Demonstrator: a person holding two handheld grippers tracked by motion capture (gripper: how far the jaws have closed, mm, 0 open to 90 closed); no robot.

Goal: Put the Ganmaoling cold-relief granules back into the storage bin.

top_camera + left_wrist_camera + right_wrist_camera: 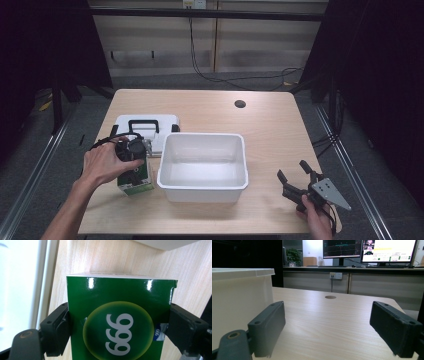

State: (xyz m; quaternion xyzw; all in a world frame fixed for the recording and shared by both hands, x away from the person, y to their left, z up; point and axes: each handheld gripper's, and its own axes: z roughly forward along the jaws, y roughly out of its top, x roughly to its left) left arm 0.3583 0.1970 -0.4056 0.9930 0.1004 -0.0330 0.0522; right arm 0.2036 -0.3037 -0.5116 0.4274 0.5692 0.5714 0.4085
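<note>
Green carton (120,320) near the tabletop's left front edge is clamped in the left gripper (131,150), beside the white tub (202,192); right gripper (298,176) sits with jaws apart.

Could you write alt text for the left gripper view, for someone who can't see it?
A glossy green cardboard box printed with white digits in a yellow-ringed circle sits clamped between the left gripper's two black jaws. Behind it lies a pale wooden table.
</note>
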